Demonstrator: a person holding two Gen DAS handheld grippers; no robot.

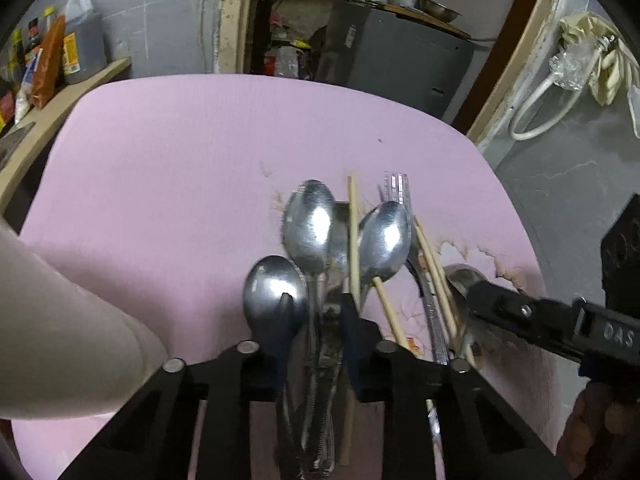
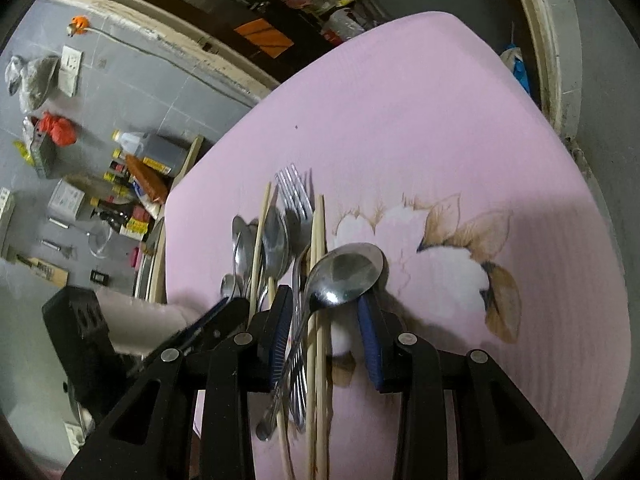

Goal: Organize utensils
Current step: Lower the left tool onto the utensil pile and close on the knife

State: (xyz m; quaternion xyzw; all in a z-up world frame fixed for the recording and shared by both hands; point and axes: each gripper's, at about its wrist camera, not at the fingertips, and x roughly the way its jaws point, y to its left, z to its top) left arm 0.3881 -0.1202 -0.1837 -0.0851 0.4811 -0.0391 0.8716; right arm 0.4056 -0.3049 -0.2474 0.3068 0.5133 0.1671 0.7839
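Observation:
Several steel spoons (image 1: pixel 310 226), wooden chopsticks (image 1: pixel 353 236) and forks (image 1: pixel 397 188) lie bunched on a pink table mat (image 1: pixel 180 184). My left gripper (image 1: pixel 316 300) stands over the spoon handles, its jaws narrowly apart around several handles; I cannot tell whether it grips them. My right gripper (image 2: pixel 326 308) is open over a large spoon (image 2: pixel 346 270), forks (image 2: pixel 296 196) and chopsticks (image 2: pixel 320 280), its fingers either side of them. The right gripper also shows at the right of the left wrist view (image 1: pixel 480 292), by that large spoon.
The mat has a flower print (image 2: pixel 460 248) to the right of the utensils. A wooden shelf (image 1: pixel 60 92) with bottles and packets runs along the table's left edge. A grey cabinet (image 1: pixel 404 60) stands beyond the far edge. A sleeved arm (image 1: pixel 60 320) is at left.

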